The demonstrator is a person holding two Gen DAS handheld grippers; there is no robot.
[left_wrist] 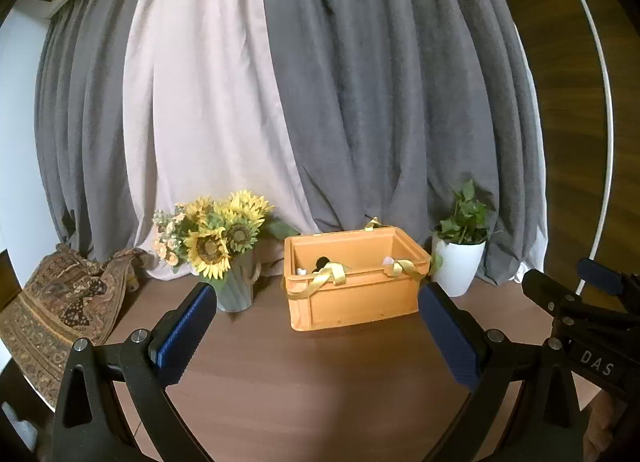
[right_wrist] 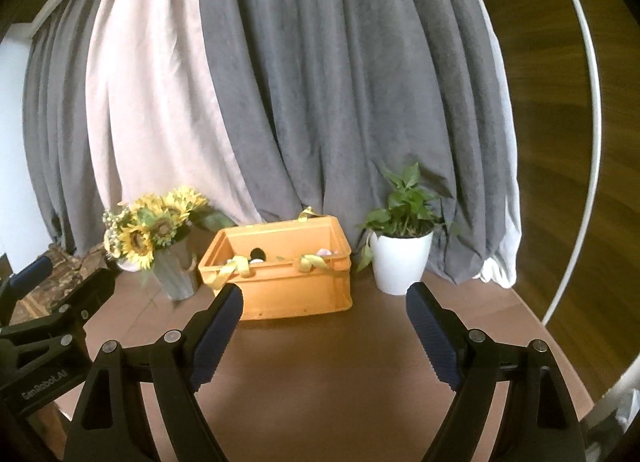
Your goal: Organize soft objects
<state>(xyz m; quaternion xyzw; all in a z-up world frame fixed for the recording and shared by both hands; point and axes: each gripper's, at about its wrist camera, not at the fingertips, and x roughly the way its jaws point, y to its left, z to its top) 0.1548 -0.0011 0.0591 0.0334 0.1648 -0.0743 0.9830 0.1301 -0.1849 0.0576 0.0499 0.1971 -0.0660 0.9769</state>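
Observation:
An orange plastic crate (left_wrist: 352, 298) stands on the brown table (left_wrist: 320, 382), also in the right wrist view (right_wrist: 296, 286). Inside it lie soft things, partly hidden: a black one (left_wrist: 322, 262), small white and pink bits, and yellow ribbon (left_wrist: 332, 274) draped over the front rim. My left gripper (left_wrist: 316, 322) is open and empty, in front of the crate. My right gripper (right_wrist: 324, 326) is open and empty, also in front of the crate; it shows at the right edge of the left wrist view (left_wrist: 592, 294).
A vase of sunflowers (left_wrist: 216, 242) stands left of the crate. A white pot with a green plant (left_wrist: 460, 258) stands to its right. A patterned brown cloth (left_wrist: 68, 302) lies at the far left. Grey and white curtains (left_wrist: 320, 102) hang behind.

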